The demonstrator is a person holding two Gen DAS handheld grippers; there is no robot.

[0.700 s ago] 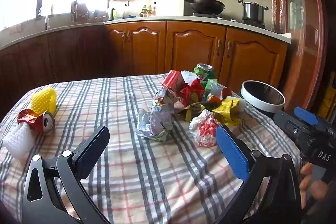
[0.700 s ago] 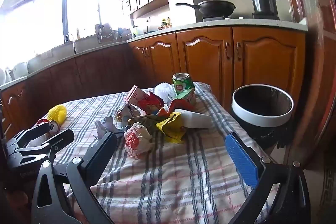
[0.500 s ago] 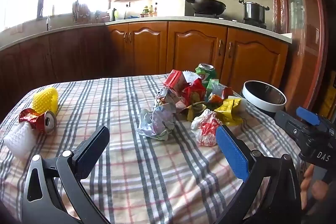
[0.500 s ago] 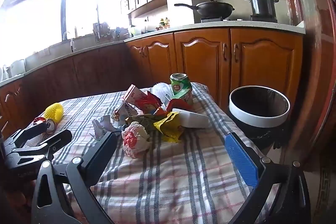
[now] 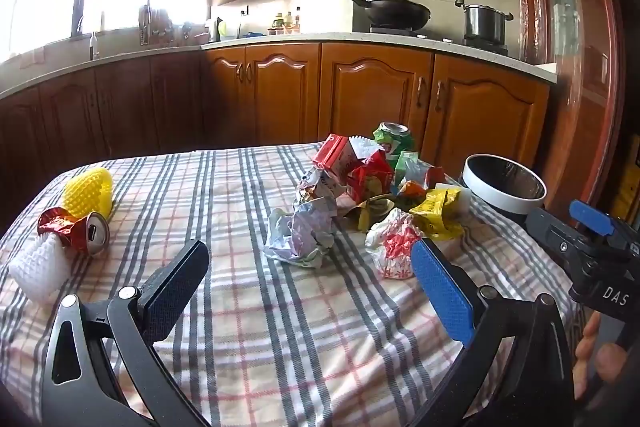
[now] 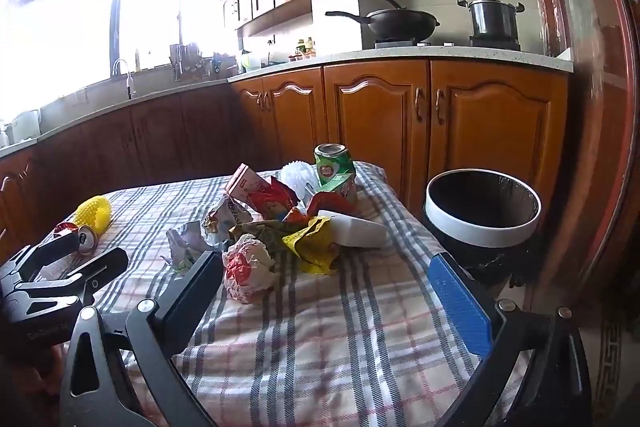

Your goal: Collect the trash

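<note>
Heap of trash (image 5: 360, 195) on plaid tablecloth (image 5: 248, 307), toward far right corner: crumpled pale paper (image 5: 302, 235), red-and-white wrapper ball (image 6: 248, 269), yellow packet (image 6: 310, 245), red carton (image 5: 338, 157), upright green can (image 6: 334, 167). Apart at left: crushed red can (image 5: 76, 229), yellow mesh sleeve (image 5: 88, 193). White-rimmed bin (image 6: 482, 217) beside table, black-lined, contents not discernible. Left gripper (image 5: 308, 281) and right gripper (image 6: 326, 291) both spread fully wide, empty, above cloth.

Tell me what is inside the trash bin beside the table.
The bin holds a dark liner, seen at its rim and inner wall. No trash shows on the visible part of the inside; the bottom is hidden by the near rim and in shadow.
</note>
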